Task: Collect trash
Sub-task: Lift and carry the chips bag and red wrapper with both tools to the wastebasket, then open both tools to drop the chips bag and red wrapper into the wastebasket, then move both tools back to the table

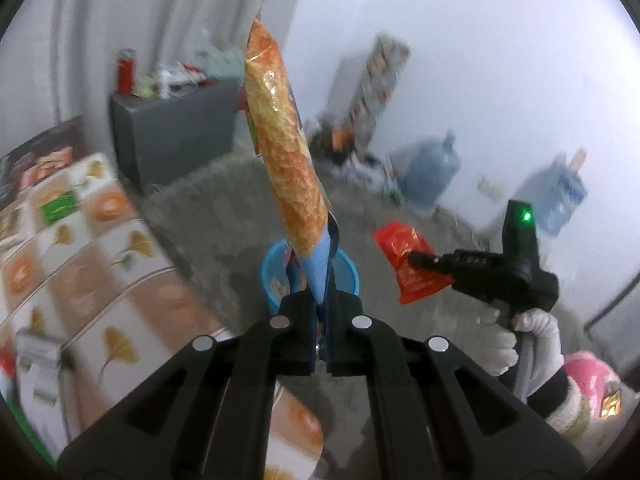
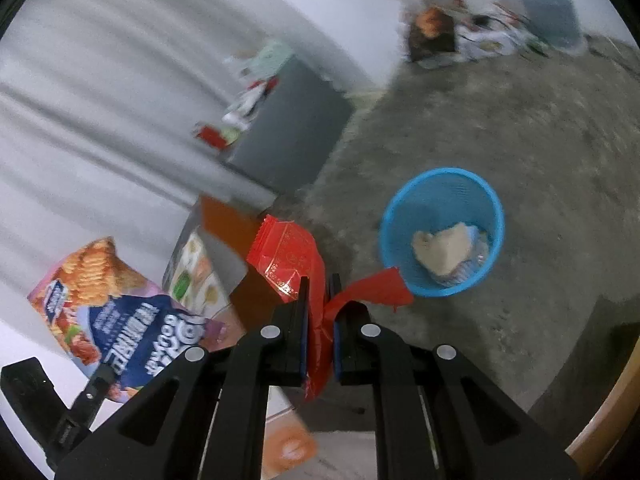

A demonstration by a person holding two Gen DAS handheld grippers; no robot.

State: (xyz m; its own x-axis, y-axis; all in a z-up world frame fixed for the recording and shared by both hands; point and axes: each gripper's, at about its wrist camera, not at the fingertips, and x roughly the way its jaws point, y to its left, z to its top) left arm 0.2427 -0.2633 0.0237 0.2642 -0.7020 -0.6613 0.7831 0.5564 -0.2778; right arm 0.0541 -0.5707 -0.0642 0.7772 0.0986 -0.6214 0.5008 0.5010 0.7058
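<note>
Right of centre in the right wrist frame, the blue basket (image 2: 442, 232) is shown nearer the right claw (image 2: 318, 320), clamped on a red wrapper (image 2: 292, 256), than the left claw (image 1: 322, 316), clamped on an upright snack bag (image 1: 280, 140).

Snack bag (image 1: 280, 148): glossy, crinkled plastic film. Red wrapper (image 2: 294, 258): shiny foil-like film with printed gold trim. Blue basket (image 2: 442, 184): moulded plastic with fine mesh walls. Both gripper bodies: matt black plastic; round fasteners appear metallic. Glove (image 1: 540, 332): white knitted cloth. Floor (image 2: 500, 120): rough, matt grey. Table cover (image 1: 100, 264): smooth, printed, slightly glossy. Curtain (image 2: 100, 100): matt pale cloth.
</note>
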